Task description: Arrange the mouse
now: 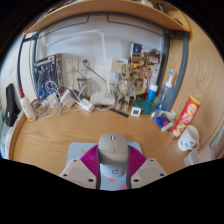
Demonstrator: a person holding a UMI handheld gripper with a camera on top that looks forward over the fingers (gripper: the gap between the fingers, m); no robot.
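The gripper (113, 172) is holding the mouse (113, 156), a grey one with a scroll wheel showing on its top, and both fingers (82, 166) are pressing on its flanks, the magenta pads showing at either side of its body with no gap to be seen. The mouse is sitting between the fingers at the near part of the wooden desk (60, 140); whether it is resting on the wood or is lifted just clear of it cannot be told from this view. Ahead of the fingers a broad stretch of bare wood is lying open, and beyond that the clutter is gathering along the back wall: a tangle of white cables and adapters (84, 100), a blue bottle (153, 97), an orange tube (187, 114) leaning beside a white cup (189, 139), and a dark object (11, 103) standing at the far left. As a judgement, the task is standing somewhere in its middle: the grasp is made, so the picking part is looking done, while the placing is not yet done, since the mouse is in the tongs and no final spot is marked in the picture. What is left is probably carrying it to a tidy position on the open wood, squaring it up, and letting go.
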